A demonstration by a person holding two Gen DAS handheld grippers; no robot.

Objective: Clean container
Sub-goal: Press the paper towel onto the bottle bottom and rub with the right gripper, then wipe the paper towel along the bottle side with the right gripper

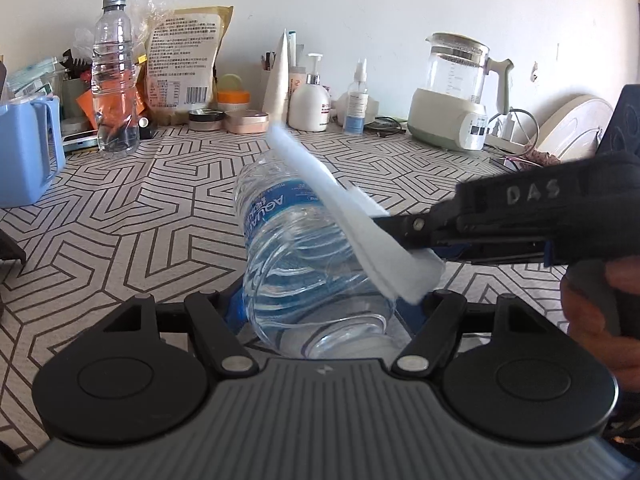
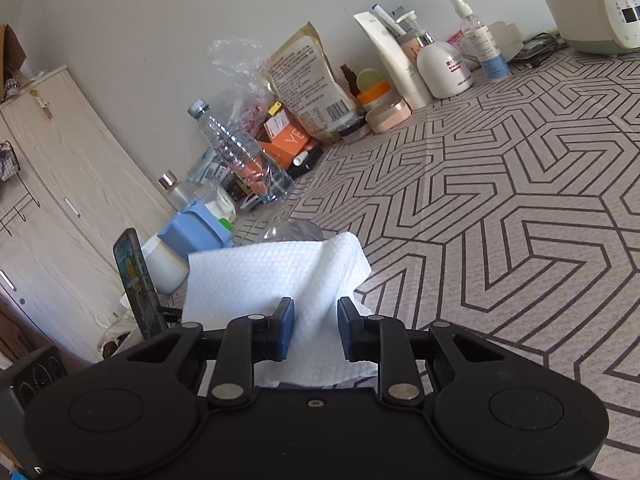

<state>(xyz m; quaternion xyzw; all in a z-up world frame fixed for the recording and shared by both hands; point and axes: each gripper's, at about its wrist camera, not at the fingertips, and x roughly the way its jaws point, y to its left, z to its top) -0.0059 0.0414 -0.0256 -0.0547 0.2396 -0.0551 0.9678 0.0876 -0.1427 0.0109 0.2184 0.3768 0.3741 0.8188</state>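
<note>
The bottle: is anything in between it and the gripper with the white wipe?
Nothing visible. The right gripper holds the wipe right against the bottle, which the left gripper holds.

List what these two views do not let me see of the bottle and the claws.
- Left wrist view: neck and cap of the bottle, behind the paper towel.
- Right wrist view: nearly the whole bottle, behind that towel.
- Left wrist view: pads of the left claw, mostly behind the bottle.
</note>
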